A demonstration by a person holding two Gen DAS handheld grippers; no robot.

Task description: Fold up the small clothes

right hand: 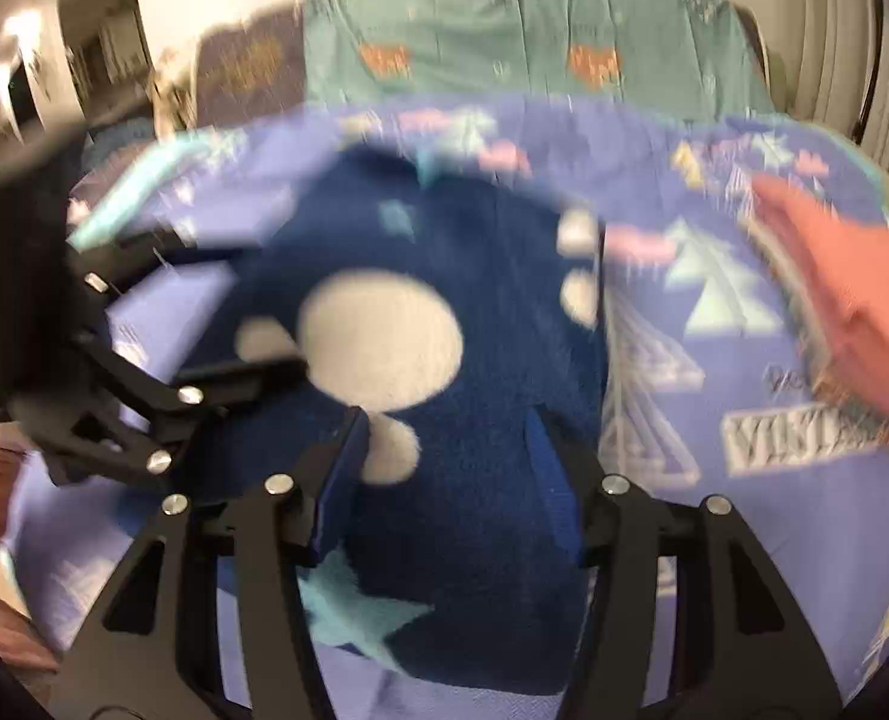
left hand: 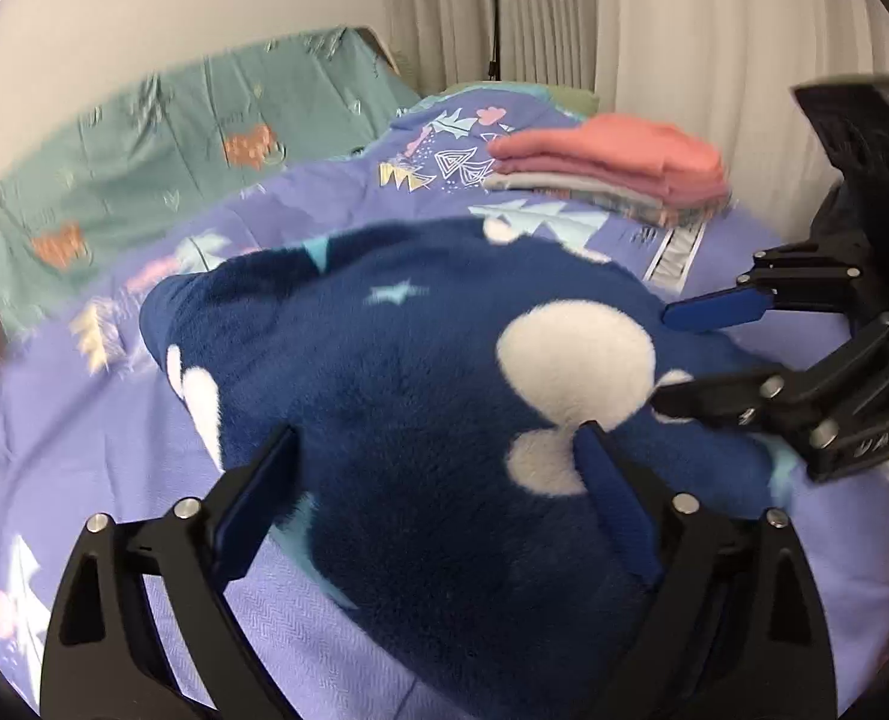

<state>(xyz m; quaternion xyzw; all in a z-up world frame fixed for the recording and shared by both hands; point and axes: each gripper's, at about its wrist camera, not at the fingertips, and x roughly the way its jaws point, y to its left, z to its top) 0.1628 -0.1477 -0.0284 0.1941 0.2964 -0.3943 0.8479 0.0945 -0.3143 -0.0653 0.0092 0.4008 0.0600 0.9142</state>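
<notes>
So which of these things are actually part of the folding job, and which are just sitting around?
Part of the job:
- navy fleece garment with white spots, spread on the bed
- left gripper, jaws wide open over it
- right gripper, jaws open over it
- pile of folded clothes, pink on top

Just lying about:
- purple patterned bedspread
- teal cover behind
- pale curtains

Navy spotted fleece garment on bedspread

The left tool hangs wide open over a navy fleece garment on the purple bedspread.
</notes>
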